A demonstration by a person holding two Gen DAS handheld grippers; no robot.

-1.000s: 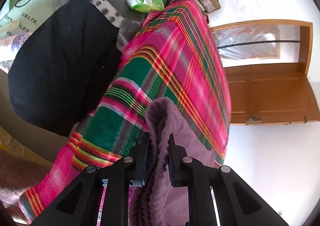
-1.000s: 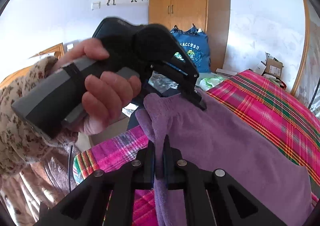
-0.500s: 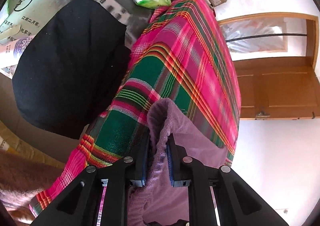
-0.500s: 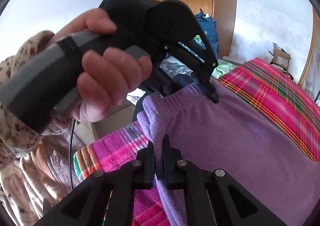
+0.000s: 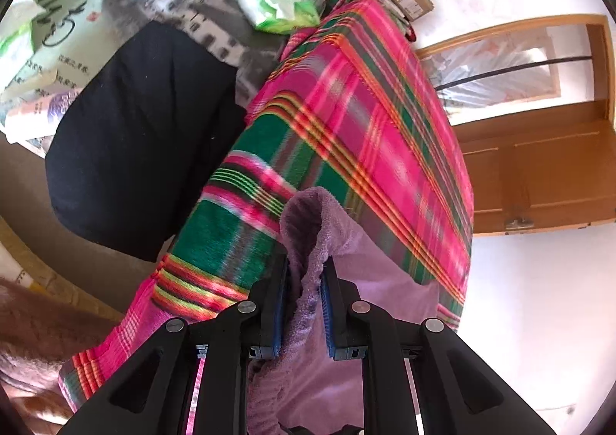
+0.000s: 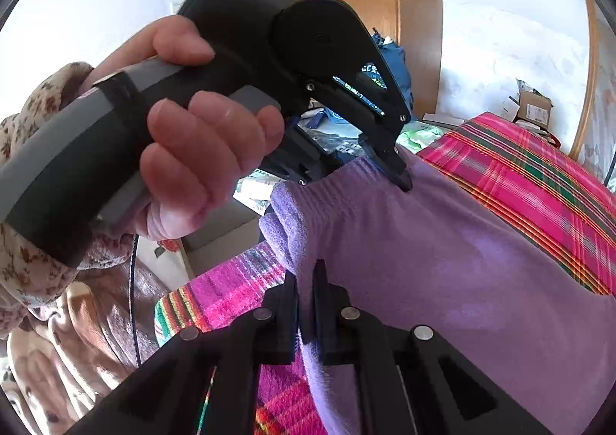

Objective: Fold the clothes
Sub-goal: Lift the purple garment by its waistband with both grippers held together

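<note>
both my grippers, left gripper point(image 5: 304, 288) and right gripper point(image 6: 306, 288), clamp the purple garment point(image 6: 442, 242) over plaid blanket point(image 5: 346, 119); no legible labels.

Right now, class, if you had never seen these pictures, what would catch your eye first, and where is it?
First, the bright pink and green plaid blanket spread across the bed. Over it lies the purple garment, its ribbed edge pinched by both tools: the left tool from above, the right tool from below. Close in the right wrist view, a hand grips the left tool's handle.
</note>
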